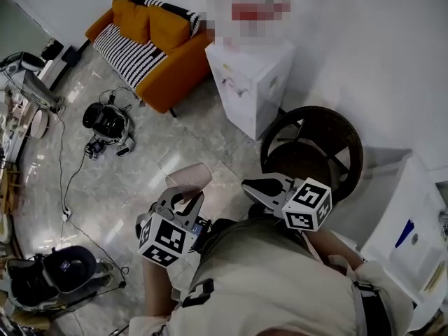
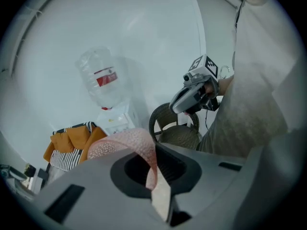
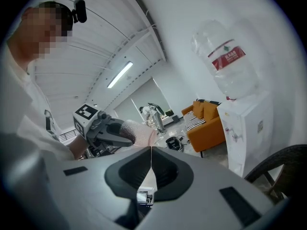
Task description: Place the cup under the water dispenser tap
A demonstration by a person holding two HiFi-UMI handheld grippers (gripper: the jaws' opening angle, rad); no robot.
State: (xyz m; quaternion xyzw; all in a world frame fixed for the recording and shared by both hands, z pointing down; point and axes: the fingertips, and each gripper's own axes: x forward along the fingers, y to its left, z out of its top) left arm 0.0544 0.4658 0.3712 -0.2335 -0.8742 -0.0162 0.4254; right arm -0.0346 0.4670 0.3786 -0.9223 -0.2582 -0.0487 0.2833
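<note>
left tool (image 1: 184,200) grips the pink cup (image 1: 190,176); right tool (image 3: 151,163) closed, empty

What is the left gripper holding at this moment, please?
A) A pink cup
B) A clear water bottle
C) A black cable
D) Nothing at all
A: in the left gripper view, the left gripper has its jaws closed on the wall of the pink cup, whose rim curves out in front of them.
</note>
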